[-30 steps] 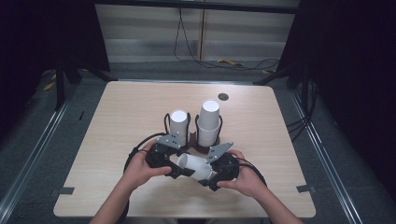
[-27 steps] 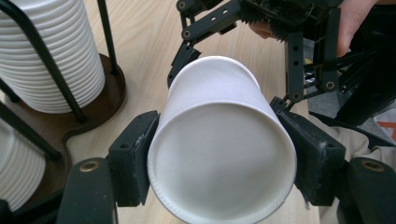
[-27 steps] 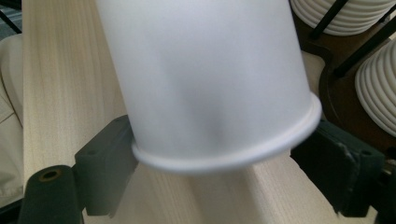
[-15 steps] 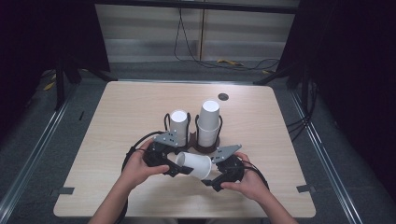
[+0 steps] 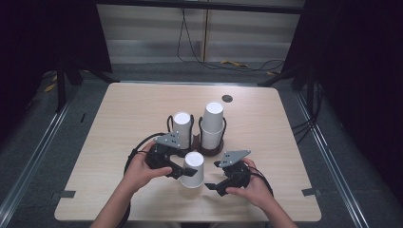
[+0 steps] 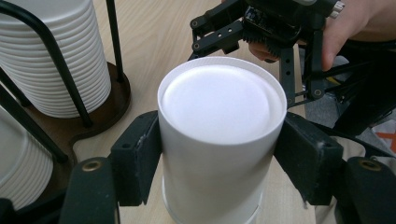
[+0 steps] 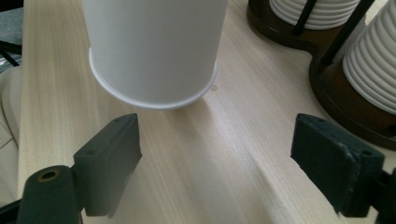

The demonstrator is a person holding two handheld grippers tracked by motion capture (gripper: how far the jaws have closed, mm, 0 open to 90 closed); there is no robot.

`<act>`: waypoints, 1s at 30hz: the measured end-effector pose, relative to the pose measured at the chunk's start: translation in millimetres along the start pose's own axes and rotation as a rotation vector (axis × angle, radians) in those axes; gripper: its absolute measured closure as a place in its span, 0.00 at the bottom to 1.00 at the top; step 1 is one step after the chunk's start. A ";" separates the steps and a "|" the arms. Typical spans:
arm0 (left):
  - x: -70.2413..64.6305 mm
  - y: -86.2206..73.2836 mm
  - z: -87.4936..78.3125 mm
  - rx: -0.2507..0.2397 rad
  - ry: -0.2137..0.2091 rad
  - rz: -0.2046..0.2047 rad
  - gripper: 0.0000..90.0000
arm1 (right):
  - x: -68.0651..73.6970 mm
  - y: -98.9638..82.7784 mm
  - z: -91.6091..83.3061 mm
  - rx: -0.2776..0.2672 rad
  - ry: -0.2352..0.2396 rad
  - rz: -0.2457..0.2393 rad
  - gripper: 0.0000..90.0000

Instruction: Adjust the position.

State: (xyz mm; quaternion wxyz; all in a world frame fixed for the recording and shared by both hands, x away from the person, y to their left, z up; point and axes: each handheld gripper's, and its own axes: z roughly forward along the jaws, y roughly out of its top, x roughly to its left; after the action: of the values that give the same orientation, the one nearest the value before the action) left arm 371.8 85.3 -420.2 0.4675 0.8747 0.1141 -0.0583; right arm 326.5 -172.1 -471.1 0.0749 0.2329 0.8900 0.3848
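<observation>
Spanning a dark room, pale wooden table (image 5: 142, 109) meets grey floor (image 5: 71, 99).

Table (image 5: 133, 109) under my left tool (image 5: 185, 172): pale wood, approx. square. Just ahead of that tool, a dark wooden rack (image 5: 209, 149) w/ black wire posts and two stacks of white cups, rims down. The short stack (image 5: 182, 124) is straight ahead and very near. The tall stack (image 5: 213, 121) is ahead and to the right, more in line w/ my right tool (image 5: 215, 175). Small black disc (image 5: 227, 99) sits well beyond the rack, near the far edge. Grey tape bits lie at the near corners: one (image 5: 66, 194) far left of my left tool, one (image 5: 309, 192) right of my right tool. Beyond the table are grey floor and loose cables (image 5: 223, 64) against a pale wall; dark curtains on both sides.
</observation>
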 end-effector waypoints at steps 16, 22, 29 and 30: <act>-3.3 4.2 5.4 0.005 0.013 0.018 0.38 | 5.1 8.4 0.9 -0.039 0.043 -0.011 0.15; -5.1 6.8 9.6 -0.001 0.007 0.025 0.38 | 5.2 10.7 4.1 -0.063 0.061 0.018 0.15; -7.8 11.0 11.0 -0.015 0.012 0.034 0.38 | 6.5 18.8 8.3 -0.085 0.075 0.008 0.15; -7.6 11.1 11.0 -0.017 0.010 0.033 0.38 | 6.5 18.8 8.3 -0.085 0.075 0.008 0.15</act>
State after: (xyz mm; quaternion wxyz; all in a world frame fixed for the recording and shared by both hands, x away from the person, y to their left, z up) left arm 367.3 69.0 -415.8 0.4754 0.8726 0.1027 -0.0453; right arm 330.1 -152.5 -463.0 0.0499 0.2184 0.8740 0.4312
